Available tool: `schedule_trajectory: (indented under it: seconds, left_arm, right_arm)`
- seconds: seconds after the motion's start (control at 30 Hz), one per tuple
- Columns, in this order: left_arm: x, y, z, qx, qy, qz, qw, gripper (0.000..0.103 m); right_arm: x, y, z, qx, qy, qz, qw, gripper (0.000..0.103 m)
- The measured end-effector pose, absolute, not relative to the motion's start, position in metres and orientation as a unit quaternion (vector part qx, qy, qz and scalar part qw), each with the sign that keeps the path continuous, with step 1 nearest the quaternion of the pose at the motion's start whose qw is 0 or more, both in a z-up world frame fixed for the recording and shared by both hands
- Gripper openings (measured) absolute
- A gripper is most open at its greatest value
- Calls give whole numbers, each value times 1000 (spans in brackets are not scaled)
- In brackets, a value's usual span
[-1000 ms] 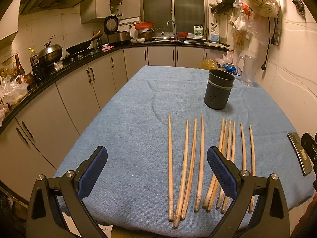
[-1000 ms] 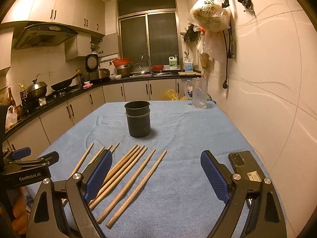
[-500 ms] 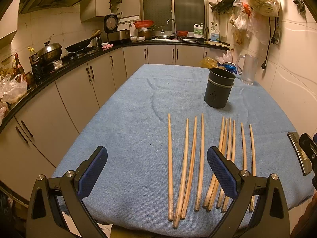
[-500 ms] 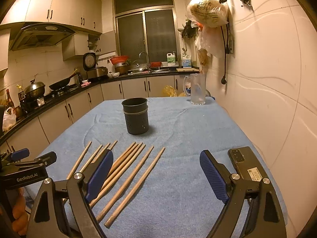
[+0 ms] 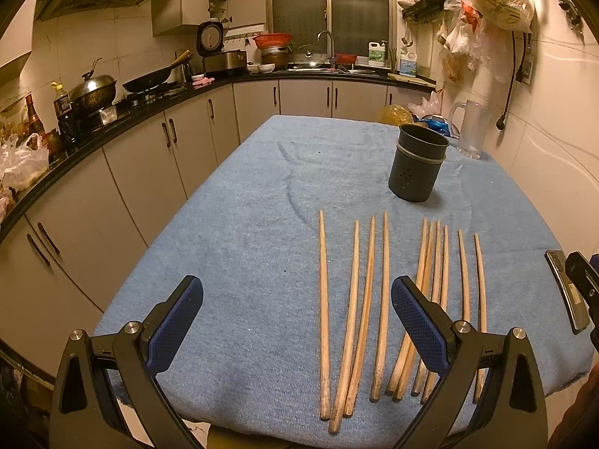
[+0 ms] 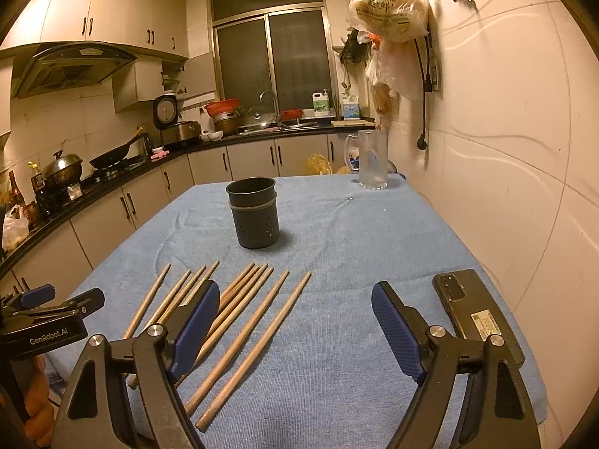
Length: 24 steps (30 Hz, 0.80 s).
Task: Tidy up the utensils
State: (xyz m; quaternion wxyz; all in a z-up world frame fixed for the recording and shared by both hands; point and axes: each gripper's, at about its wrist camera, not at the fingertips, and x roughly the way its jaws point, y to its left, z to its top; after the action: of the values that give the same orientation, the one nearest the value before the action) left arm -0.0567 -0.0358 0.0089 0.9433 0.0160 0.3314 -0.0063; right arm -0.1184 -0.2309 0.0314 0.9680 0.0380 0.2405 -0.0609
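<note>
Several wooden chopsticks [image 5: 322, 299] [image 6: 264, 336] lie side by side on the blue cloth [image 5: 243, 243] of the table, their thick ends toward me. Behind them a dark perforated utensil holder [image 5: 415, 172] [image 6: 256, 220] stands upright and looks empty. My left gripper [image 5: 295, 292] hovers open over the near edge, left of most of the chopsticks, with one chopstick seen between its fingers but untouched. My right gripper [image 6: 295, 295] hangs over the right-hand chopsticks; its jaws are closing, still wide, and grip nothing.
A black phone [image 6: 471, 314] lies on the cloth by the right wall. A glass jug [image 6: 370, 161] stands at the far right corner. Cabinets and a cluttered counter [image 5: 149, 101] run along the left and back. A plastic bag [image 6: 389, 11] hangs on the wall.
The right gripper's fingers have drawn slightly closer together. Both hands have stayed about where they were, and the chopsticks and holder have not moved.
</note>
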Motion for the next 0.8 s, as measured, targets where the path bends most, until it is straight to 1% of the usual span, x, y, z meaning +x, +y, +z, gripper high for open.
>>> schedule_trajectory:
  seconds: [0.53, 0.63, 0.7, 0.8]
  left_arm:
    - [-46, -26, 3, 8, 354, -10, 935, 100]
    - [-35, -15, 4, -4, 368, -16, 930, 100]
    - [-26, -7, 5, -9, 378, -11, 926, 100]
    - [-11, 5, 6, -24, 398, -14, 917, 100]
  right_arm:
    - [-105, -227, 23, 41, 266, -58, 961, 83]
    - [-99, -231, 22, 47, 275, -58, 959, 80]
    - [-93, -235, 22, 51, 285, -56, 955, 73]
    - [-81, -243, 22, 75, 305, -42, 948, 71]
